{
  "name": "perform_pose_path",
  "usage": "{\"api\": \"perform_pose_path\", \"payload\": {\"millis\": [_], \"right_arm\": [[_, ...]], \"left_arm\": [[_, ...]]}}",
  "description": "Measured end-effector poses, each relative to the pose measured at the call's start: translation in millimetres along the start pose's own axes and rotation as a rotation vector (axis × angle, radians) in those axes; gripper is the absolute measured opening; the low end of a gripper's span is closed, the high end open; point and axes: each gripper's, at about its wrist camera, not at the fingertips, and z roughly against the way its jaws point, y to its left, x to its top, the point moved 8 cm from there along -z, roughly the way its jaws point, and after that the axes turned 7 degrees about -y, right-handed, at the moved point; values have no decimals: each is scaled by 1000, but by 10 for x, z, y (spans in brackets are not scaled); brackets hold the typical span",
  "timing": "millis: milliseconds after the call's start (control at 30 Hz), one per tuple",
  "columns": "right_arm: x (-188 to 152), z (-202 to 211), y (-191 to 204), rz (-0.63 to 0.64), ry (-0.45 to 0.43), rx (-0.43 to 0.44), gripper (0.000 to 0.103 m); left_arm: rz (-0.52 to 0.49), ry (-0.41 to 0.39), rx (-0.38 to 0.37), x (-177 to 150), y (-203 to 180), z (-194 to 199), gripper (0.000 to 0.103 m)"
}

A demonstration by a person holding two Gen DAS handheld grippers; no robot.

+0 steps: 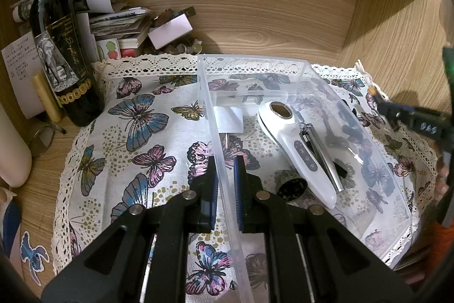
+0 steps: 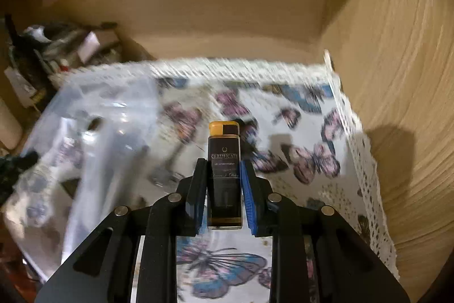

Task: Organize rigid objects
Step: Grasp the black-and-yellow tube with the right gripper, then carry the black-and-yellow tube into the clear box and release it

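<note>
My left gripper point(image 1: 226, 183) has its jaws clamped on the left wall of the bin point(image 1: 326, 70), where 1 massager point(image 1: 295, 149) already lies, while my right gripper's point(image 2: 224, 189) jaws grip the lighter point(image 2: 224, 175) above the cloth's point(image 2: 283, 110) right half, not yet binned.

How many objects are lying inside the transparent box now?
3, as far as I can tell: a white handheld device in the middle, a metal tool beside its right edge, and a dark round object at its near end. Others may be hidden.
</note>
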Motion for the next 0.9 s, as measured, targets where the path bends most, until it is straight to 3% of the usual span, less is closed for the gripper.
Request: {"api": "perform_pose_path", "payload": {"millis": [200, 400, 567, 900], "right_arm": [[289, 154, 381, 57, -85, 78, 22], [376, 163, 733, 106, -110, 165, 22], [280, 47, 980, 138, -61, 228, 22], [36, -307, 1169, 205, 61, 232, 22]], "left_arm": [[0, 0, -1, 0, -2, 0, 10], [-1, 0, 0, 0, -4, 0, 10], [0, 0, 0, 0, -5, 0, 9], [0, 0, 1, -1, -3, -12, 9]]}}
